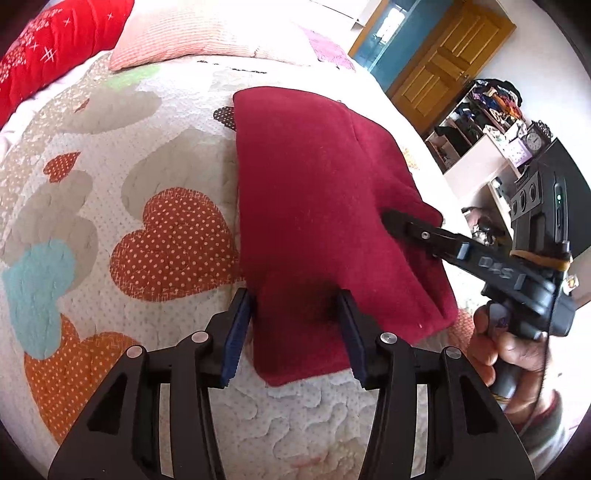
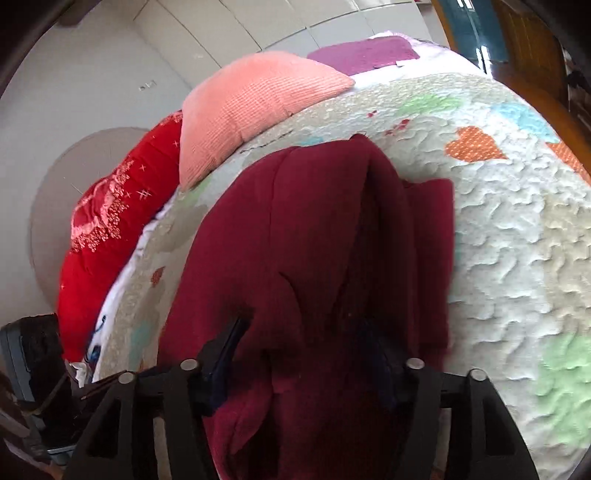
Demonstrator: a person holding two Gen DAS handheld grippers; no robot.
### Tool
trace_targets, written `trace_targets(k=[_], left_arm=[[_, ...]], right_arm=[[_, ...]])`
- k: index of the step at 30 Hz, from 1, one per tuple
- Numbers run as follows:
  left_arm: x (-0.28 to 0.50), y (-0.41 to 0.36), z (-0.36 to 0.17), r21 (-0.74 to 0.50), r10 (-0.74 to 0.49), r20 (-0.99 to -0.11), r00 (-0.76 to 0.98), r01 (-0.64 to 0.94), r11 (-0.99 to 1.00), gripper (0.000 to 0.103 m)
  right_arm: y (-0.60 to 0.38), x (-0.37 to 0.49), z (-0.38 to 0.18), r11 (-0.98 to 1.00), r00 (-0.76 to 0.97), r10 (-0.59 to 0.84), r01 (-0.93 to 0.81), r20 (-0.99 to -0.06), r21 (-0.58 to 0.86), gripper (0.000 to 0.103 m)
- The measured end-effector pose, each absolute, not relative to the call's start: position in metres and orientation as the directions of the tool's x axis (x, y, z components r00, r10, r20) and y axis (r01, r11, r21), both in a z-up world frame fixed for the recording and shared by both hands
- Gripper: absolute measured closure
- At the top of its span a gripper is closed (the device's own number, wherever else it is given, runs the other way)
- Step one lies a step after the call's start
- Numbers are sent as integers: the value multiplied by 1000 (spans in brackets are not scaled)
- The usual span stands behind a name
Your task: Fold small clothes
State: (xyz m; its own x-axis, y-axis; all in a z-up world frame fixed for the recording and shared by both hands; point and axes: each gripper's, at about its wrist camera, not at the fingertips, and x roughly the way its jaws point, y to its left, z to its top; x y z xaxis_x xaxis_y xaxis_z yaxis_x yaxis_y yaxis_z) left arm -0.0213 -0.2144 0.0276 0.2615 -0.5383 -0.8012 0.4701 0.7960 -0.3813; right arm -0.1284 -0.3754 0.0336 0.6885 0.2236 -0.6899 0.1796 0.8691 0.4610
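Note:
A dark red fleece garment (image 1: 314, 192) lies folded on the heart-patterned quilt (image 1: 110, 184). My left gripper (image 1: 295, 325) is open, its blue-padded fingers (image 1: 236, 332) straddling the garment's near corner without pinching it. My right gripper (image 1: 391, 221) reaches in from the right, its fingers on the garment's right edge. In the right wrist view the garment (image 2: 314, 240) fills the space between the right gripper's (image 2: 306, 343) spread fingers, bunched over them; the pads are partly buried in cloth.
A pink cushion (image 1: 207, 33) and a red blanket (image 1: 48, 48) lie at the bed's far end. A shelf with clutter and a clock (image 1: 498, 133) and a wooden door (image 1: 450, 55) stand to the right of the bed.

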Motion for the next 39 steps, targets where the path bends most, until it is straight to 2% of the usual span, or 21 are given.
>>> trace_targets(k=[1, 3, 5, 7, 10, 13, 16, 18, 21, 23, 25, 30, 36, 39], left_arm=[[-23, -212, 31, -389, -546, -795, 264, 469, 793, 56], [-26, -210, 38, -377, -550, -781, 295, 480, 792, 56], [-29, -213, 40, -358, -548, -777, 311, 498, 790, 55], [-30, -220, 35, -346, -541, -785, 300, 512, 786, 51], [-31, -229, 18, -335, -524, -805, 277, 517, 788, 49], [-32, -228, 15, -338, -519, -807, 283, 500, 798, 43], [-32, -227, 21, -319, -511, -805, 302, 506, 801, 44], [-33, -228, 25, -307, -505, -801, 322, 504, 807, 44], [-33, -230, 22, -298, -497, -804, 328, 502, 812, 44], [-33, -230, 21, -298, -496, -804, 328, 500, 813, 44], [-32, -231, 20, -295, -495, -804, 329, 501, 813, 44], [-29, -237, 16, -292, -494, -808, 320, 511, 808, 43], [-27, -234, 18, -295, -496, -807, 321, 508, 809, 43], [-29, -231, 21, -298, -499, -803, 326, 505, 810, 43]], right_arm=[[-373, -129, 36, 884, 697, 201, 174, -688, 434, 72], [-366, -135, 51, 913, 716, 154, 159, -681, 375, 79], [-357, -147, 73, 957, 745, 73, 134, -663, 256, 80], [-357, -150, 79, 970, 743, 31, 138, -668, 199, 80], [-362, -136, 51, 973, 675, -47, 196, -736, 117, 80], [-373, -138, 43, 959, 680, -23, 223, -733, 176, 79], [-383, -150, 60, 941, 681, -23, 263, -732, 214, 75], [-381, -161, 77, 940, 712, -44, 268, -700, 213, 74], [-367, -167, 99, 955, 769, -32, 212, -638, 208, 73], [-358, -160, 103, 963, 778, 10, 162, -628, 215, 73], [-352, -146, 97, 969, 767, 18, 145, -641, 201, 73], [-370, -104, 49, 956, 684, -26, 231, -729, 183, 76], [-365, -112, 61, 962, 684, -24, 215, -729, 170, 76], [-358, -139, 75, 963, 717, -8, 194, -697, 188, 74]])
